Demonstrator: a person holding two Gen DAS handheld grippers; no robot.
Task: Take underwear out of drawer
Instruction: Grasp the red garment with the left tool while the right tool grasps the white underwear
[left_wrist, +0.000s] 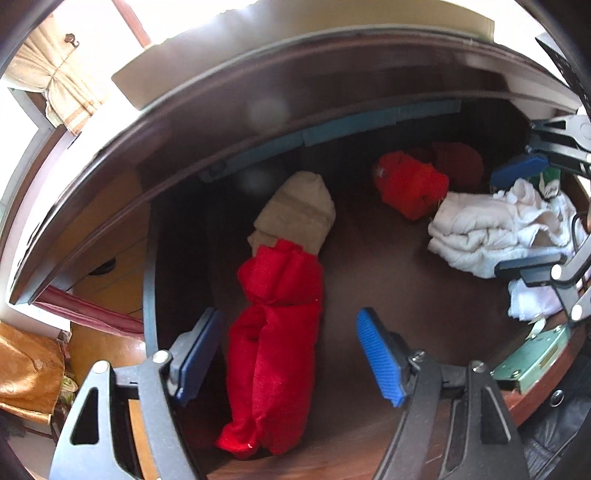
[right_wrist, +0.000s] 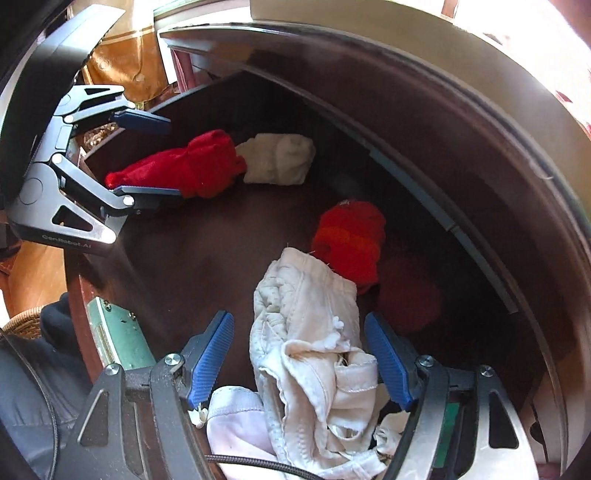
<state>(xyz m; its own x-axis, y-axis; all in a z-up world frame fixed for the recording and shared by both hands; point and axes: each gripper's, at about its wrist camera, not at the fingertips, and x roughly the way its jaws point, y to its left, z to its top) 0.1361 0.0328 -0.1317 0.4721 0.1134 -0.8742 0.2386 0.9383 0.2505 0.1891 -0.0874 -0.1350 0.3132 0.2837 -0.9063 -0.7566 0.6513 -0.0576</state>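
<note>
Clothes lie all over the floor of the dark brown drawer, and I have both claws pointing down into it. My left claw is wide open. Its two blue pads stand on each side of a long red rolled piece of underwear, but they do not press on it. I can see dark gaps between the pads and the cloth. A tan rolled piece lies at the far end of the red one, touching it.

My right claw is wide open too. A crumpled white piece of underwear lies between its blue pads. The pad on the right of that view looks very close to the cloth, and I cannot tell if it touches. The other pad is clear of it. A pale pink piece lies under the white one, close to the camera.

A red-orange rolled bundle sits just behind the white piece, touching it. A darker red bundle sits next to that one, in the shadow. All the underwear I can see is inside the drawer
</note>
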